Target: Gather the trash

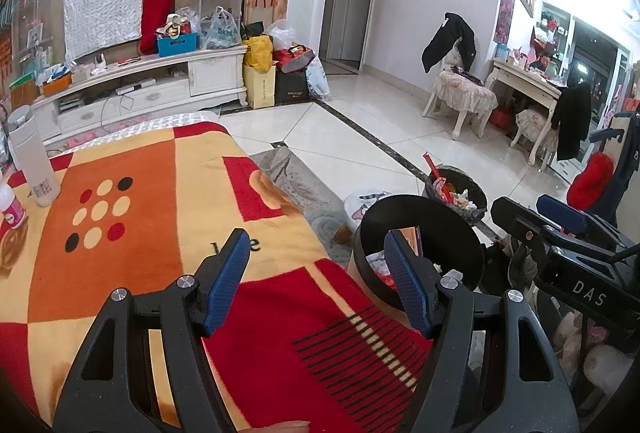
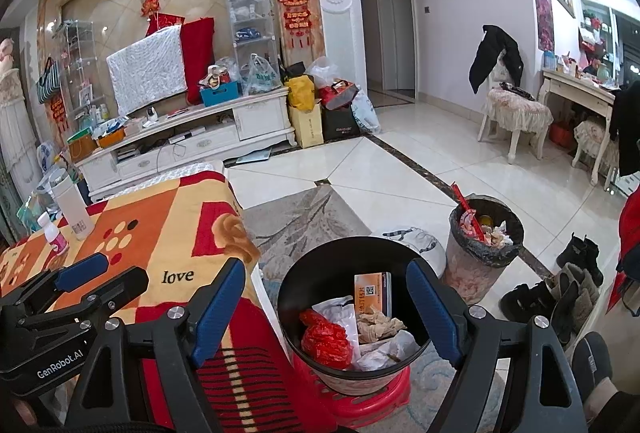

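A black bin [image 2: 298, 285] stands on a red stool [image 2: 384, 391] beside the blanket-covered table [image 2: 180, 229]. It holds an orange box [image 2: 372, 291], a red bag [image 2: 326, 339], white wrappers and crumpled paper. My right gripper [image 2: 326, 307] is open and empty above the bin. My left gripper [image 1: 316, 281] is open and empty over the table's right edge [image 1: 160, 217], with the bin [image 1: 452, 233] just to its right. The left gripper also shows in the right wrist view [image 2: 100, 275], and the right gripper in the left wrist view [image 1: 536, 211].
A second bin [image 2: 486, 245] lined with a black bag and full of rubbish stands on the floor beyond. A white flask [image 1: 34, 163] and a small pink-labelled bottle [image 1: 12, 205] stand at the table's far left. Shoes [image 2: 560, 285] lie at the right.
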Demonstrator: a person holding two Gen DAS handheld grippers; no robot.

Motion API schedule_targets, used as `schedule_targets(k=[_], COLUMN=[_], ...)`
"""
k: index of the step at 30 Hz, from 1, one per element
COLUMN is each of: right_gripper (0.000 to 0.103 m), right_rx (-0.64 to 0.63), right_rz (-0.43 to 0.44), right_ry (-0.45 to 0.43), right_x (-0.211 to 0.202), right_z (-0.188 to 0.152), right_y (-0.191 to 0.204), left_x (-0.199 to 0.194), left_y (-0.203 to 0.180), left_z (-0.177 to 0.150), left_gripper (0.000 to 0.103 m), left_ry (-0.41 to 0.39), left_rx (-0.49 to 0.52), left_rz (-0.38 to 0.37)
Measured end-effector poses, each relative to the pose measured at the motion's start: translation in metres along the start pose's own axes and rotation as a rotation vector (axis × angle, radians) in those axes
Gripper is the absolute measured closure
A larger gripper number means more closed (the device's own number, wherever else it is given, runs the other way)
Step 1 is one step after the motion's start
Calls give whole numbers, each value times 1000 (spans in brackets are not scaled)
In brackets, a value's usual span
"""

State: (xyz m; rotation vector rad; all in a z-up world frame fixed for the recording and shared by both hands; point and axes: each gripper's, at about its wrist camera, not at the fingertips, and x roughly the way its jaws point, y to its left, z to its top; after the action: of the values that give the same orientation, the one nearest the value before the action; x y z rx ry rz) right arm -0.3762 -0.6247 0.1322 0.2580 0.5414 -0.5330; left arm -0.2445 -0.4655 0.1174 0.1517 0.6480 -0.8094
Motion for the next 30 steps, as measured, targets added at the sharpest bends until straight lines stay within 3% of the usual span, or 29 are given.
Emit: schedule_targets(k=[30], right_gripper=[21], right_rx=[7], right_rz=[-2], right_ry=[30], right_x=[8], right_z=[-3], right_y=[-2], left_x=[2], left_y=[-2], left_z=[-4], left_gripper=[34], left_ry=[15], left_rx=[-5], left_rz=[-7])
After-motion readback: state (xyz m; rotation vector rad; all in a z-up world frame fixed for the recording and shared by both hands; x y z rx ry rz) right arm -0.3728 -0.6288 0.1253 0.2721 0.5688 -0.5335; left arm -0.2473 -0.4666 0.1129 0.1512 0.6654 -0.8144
